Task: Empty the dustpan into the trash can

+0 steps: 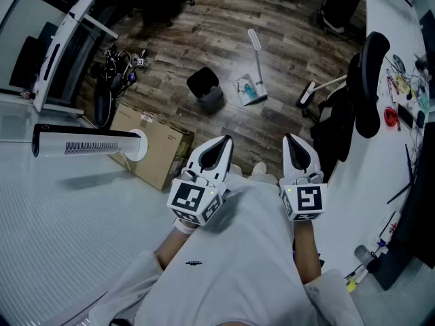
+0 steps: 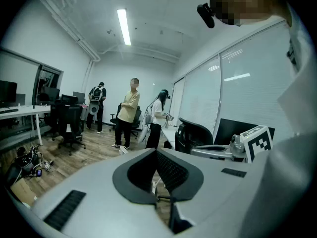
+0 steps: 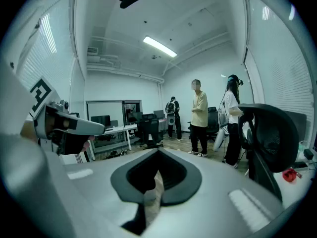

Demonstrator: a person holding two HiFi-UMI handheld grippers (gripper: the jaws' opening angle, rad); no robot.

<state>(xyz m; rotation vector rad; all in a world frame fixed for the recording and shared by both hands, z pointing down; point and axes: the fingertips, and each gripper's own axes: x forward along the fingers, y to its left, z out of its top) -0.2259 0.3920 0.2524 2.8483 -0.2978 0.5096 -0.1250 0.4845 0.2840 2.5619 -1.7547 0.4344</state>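
In the head view a long-handled dustpan (image 1: 250, 90) stands on the wood floor with paper scraps in its pan, its white handle (image 1: 257, 51) rising away from me. Just to its left is a small black trash can (image 1: 204, 87). Both of my grippers are held close to my body, well short of the dustpan and the can. The left gripper (image 1: 225, 140) has its jaws together and holds nothing. The right gripper (image 1: 288, 137) is likewise shut and empty. In each gripper view the jaws (image 2: 156, 151) (image 3: 158, 150) meet at the tip.
A cardboard box (image 1: 153, 145) and a white tower fan (image 1: 88, 142) stand at the left. A black office chair (image 1: 360, 94) and a cluttered white desk (image 1: 397, 141) line the right. Three people (image 2: 130, 113) stand far across the room. Cables (image 1: 119, 66) lie at the left.
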